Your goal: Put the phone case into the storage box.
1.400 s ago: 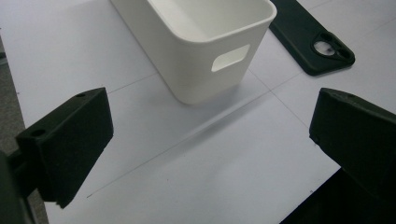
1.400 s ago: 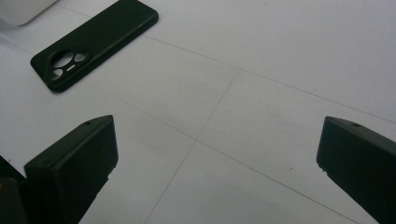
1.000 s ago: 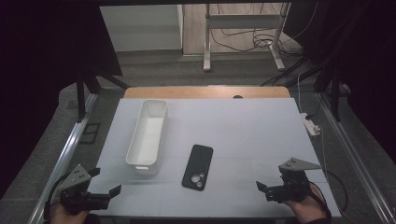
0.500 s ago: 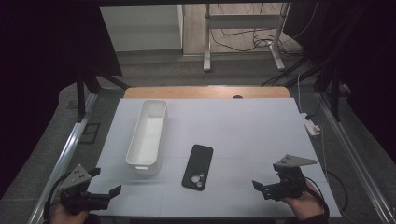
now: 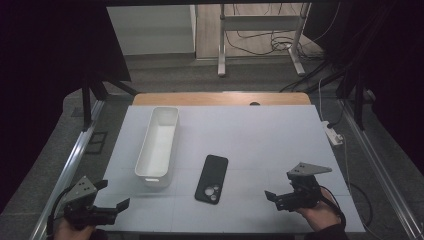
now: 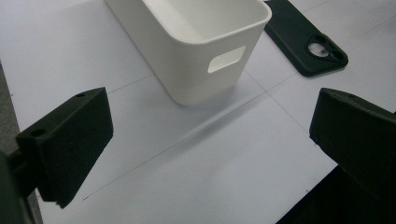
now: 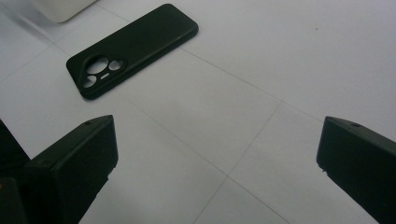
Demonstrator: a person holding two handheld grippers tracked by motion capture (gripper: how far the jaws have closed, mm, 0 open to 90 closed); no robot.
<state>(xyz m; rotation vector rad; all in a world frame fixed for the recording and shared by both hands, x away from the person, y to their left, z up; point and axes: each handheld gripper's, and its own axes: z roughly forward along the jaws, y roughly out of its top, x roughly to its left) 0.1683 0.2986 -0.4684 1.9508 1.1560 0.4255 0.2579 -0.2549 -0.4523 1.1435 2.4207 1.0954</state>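
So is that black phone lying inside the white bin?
No, the phone lies flat on the table beside the white bin, camera side up.

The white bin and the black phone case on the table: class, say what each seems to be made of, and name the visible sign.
White bin: probably moulded plastic, smooth with a slight sheen; thin even walls, rounded corners and a cut-out handle slot.
Black phone case: likely soft matte rubber or silicone-type plastic; dull, no glare, rounded edges, moulded camera openings. The exact material cannot be told.
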